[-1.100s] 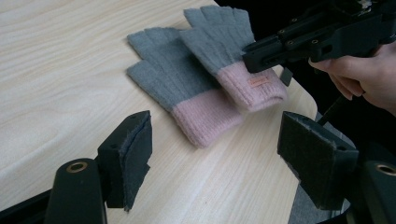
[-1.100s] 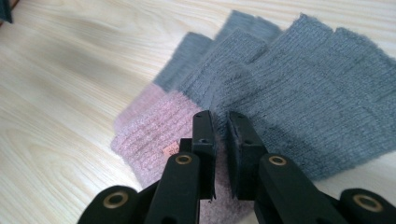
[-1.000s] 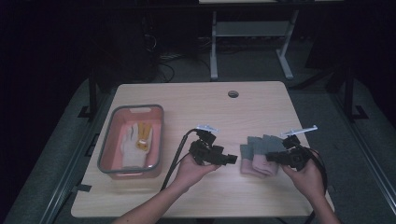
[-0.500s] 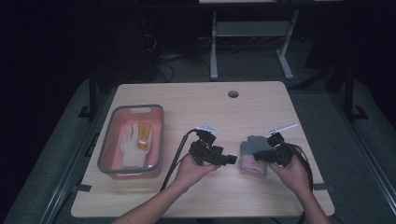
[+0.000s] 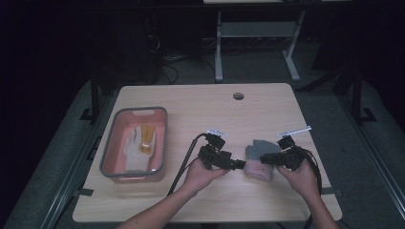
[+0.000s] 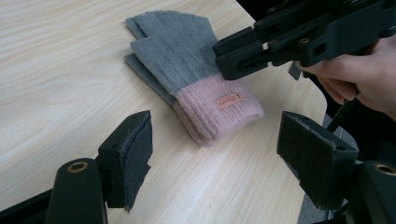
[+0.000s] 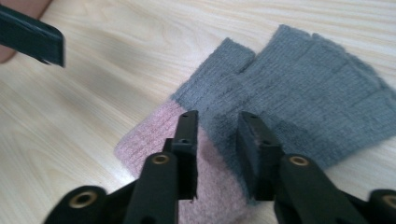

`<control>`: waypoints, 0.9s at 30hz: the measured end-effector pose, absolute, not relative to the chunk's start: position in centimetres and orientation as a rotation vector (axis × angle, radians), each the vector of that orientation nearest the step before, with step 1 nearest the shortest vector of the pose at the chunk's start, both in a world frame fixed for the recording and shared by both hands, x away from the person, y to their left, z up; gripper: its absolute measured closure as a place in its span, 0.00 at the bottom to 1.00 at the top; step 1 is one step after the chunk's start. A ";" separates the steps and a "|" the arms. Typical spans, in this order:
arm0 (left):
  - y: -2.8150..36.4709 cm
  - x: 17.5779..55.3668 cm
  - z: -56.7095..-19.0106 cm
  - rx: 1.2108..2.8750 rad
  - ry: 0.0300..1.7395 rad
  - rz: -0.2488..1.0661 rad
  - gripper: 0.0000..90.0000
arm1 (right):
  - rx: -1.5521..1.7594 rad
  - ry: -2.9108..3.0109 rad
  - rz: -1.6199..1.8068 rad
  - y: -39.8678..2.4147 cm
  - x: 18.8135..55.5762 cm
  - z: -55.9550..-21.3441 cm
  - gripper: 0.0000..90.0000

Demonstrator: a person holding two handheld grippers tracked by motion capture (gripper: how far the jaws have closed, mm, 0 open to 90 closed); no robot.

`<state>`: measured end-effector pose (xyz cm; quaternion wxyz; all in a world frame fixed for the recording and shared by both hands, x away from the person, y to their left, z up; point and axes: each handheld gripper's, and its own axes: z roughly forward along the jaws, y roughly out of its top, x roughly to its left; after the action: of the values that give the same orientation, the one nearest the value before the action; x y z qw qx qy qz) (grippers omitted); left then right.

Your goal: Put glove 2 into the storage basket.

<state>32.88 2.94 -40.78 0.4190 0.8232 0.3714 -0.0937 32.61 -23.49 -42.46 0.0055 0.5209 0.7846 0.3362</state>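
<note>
table (image 5: 181,105) wooden, pink bin (image 5: 109,151) far left holding a white glove (image 5: 133,151) | grey-pink gloves (image 5: 258,158) flat near the right edge | left gripper (image 5: 240,165) jaws wide, nothing held | right gripper (image 5: 264,159) jaws just been opening over the gloves, no grip

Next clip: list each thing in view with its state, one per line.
Grey-and-pink gloves: stacked flat on the table, not gripped.
Right gripper: jaws just opening, parted over the gloves.
Left gripper: open, empty.
Pink bin: holds a white glove.
</note>
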 end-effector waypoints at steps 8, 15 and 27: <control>1.7 33.3 -41.6 2.084 0.957 -0.238 0.32 | 1.678 2.392 1.094 -24.7 32.1 -42.2 0.69; 0.4 34.0 -42.9 2.087 0.997 -0.262 0.34 | 1.744 2.341 1.123 -25.8 31.6 -42.8 0.64; -1.3 34.6 -44.6 2.072 1.040 -0.322 0.35 | 1.867 2.288 1.187 -27.3 31.2 -44.3 0.57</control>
<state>34.59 -1.31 -44.63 0.3900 0.8151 0.4093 -0.1269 31.24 -27.28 -44.29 -0.0205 0.5865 0.7187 0.3729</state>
